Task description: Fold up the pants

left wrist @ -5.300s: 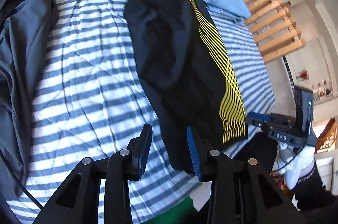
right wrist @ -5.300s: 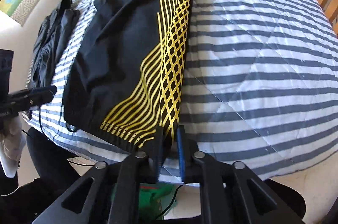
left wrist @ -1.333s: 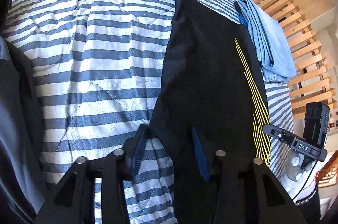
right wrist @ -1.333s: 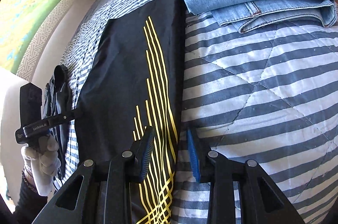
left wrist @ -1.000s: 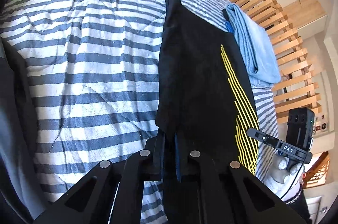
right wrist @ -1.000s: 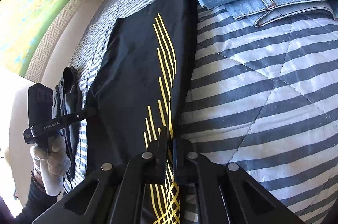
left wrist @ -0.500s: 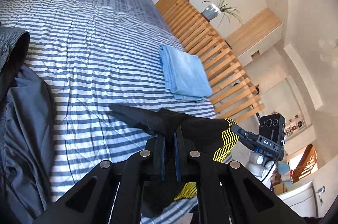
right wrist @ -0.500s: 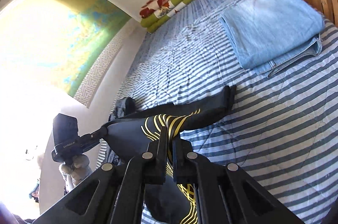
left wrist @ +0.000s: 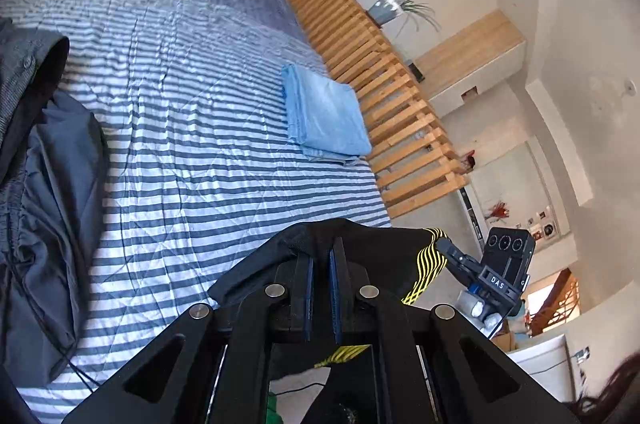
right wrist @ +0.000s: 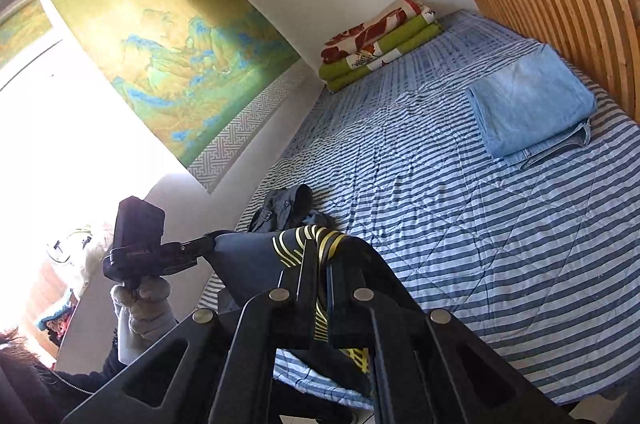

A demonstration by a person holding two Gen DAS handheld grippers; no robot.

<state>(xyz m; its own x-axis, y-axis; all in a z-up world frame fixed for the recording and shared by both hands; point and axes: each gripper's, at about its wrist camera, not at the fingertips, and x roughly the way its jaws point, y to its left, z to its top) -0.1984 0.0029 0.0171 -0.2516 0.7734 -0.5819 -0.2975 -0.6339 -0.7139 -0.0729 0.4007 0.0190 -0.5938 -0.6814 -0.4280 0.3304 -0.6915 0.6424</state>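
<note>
Since a second ago, both grippers have lifted the black pants point(left wrist: 372, 240) off the striped bed point(left wrist: 192, 128), above its near edge. Folded blue jeans point(left wrist: 324, 116) sit by the slatted far edge. Left gripper point(left wrist: 320, 264) and right gripper point(right wrist: 322, 256) are both clamped tight on the fabric.

1. The right gripper point(right wrist: 322, 256) is clamped on a fold of the black pants point(right wrist: 256, 264), which bear yellow stripes and are lifted above the striped bed point(right wrist: 460, 224).
2. The left gripper point(right wrist: 208, 244) pinches the pants' other end, held by a gloved hand point(right wrist: 140, 308).
3. Folded blue jeans point(right wrist: 528, 108) lie by the wooden headboard point(right wrist: 560, 4).
4. A dark garment point(right wrist: 284, 206) lies beyond the pants.
</note>
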